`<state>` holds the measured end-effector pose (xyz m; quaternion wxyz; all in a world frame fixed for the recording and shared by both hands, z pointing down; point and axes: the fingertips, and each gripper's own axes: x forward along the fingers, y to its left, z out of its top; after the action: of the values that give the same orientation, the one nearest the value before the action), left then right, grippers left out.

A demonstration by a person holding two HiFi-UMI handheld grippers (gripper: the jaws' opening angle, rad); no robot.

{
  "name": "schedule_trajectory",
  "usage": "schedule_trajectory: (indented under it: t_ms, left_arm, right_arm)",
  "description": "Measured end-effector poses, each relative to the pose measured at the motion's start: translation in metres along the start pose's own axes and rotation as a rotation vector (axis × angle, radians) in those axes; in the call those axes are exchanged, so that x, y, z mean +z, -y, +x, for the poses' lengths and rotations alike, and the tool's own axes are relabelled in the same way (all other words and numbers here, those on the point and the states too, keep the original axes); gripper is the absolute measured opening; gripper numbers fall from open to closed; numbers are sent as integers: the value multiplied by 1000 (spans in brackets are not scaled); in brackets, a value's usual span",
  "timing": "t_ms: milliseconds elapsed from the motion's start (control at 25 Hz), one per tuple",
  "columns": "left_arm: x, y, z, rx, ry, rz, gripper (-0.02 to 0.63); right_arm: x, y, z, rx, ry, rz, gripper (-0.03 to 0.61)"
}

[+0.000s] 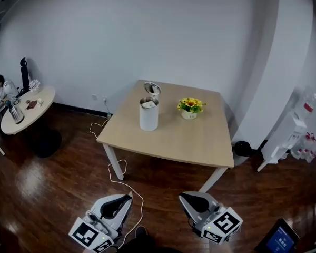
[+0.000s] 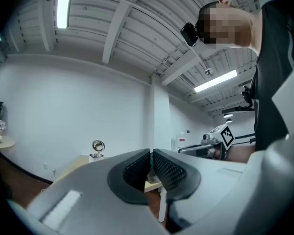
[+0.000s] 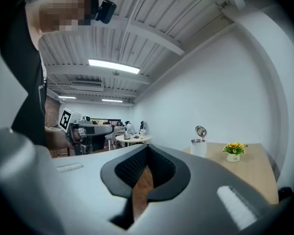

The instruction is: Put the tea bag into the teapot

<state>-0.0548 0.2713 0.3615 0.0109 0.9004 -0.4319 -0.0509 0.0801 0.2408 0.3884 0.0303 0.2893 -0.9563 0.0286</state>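
Teapot (image 1: 148,115) stands upright, lid open, on the table (image 1: 189,141) well ahead of both tongs, slightly nearer my left tongs (image 1: 130,196) than my right tongs (image 1: 181,195), both closed on nothing; tea bag I cannot spot

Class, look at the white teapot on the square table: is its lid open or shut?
Open. The lid stands tipped up behind the teapot, and the head view looks down into its uncovered top.
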Motion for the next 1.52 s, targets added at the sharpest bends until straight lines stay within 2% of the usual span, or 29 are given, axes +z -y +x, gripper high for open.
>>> schedule_trajectory:
  t_ms: [440,680,920,1160,1360,1520]
  left_arm:
    - [5,-101,40,-46,3,-34,25]
    - [-5,-140,56,-69,-21,-31,25]
    - [-5,-163,80,-62,2,-74,25]
    - [-7,-195,119,-46,2,-63,25]
    - [-9,-229,174,-25,-8,-52,25]
    - [-9,-247,199,-11,-8,-55,25]
  right_arm:
    - [11,41,96,-38,-42,7,2]
    - [19,58,129,-54,-47,-8,2]
    - [24,88,153,-61,-50,-4,2]
    - [24,125,185,-26,-47,-1,2]
    - [29,180,220,11,-42,-8,2]
    - [31,204,239,30,-48,-18,2]
